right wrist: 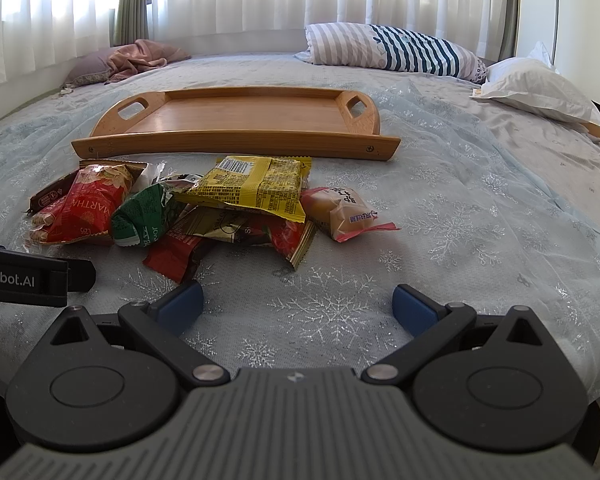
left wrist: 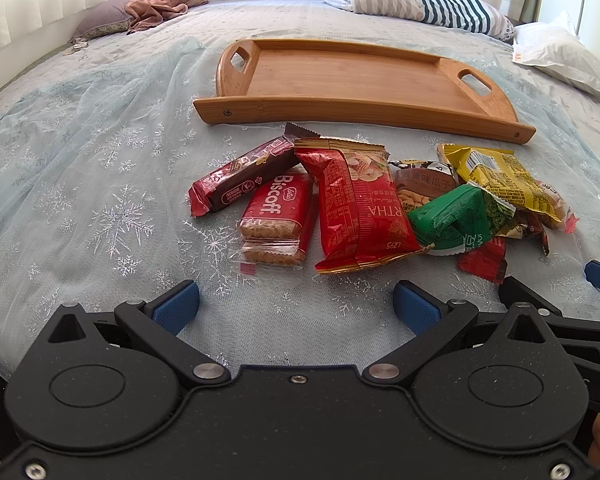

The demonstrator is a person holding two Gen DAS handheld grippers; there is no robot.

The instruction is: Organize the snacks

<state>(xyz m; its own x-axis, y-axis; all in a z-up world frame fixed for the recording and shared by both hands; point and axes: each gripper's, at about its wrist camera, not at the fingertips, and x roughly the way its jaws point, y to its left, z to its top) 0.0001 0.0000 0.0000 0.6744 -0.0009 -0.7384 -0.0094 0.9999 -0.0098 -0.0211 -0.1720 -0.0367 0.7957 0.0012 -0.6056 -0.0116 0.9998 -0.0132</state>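
- The left wrist view looks low across the bed, close behind the snack pile (left wrist: 364,200), facing the wooden tray (left wrist: 352,80).
- The right wrist view sits further right, facing likewise.
- Both share pile, tray and striped pillow (left wrist: 420,0).

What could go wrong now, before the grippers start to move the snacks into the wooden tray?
1. The snacks overlap in a loose pile: the yellow packet lies on others, so lifting one may drag or scatter its neighbours.
2. The left gripper and right gripper are close side by side and might collide when reaching.
3. The wooden tray sits on a soft bed cover, so it may tilt if pushed.
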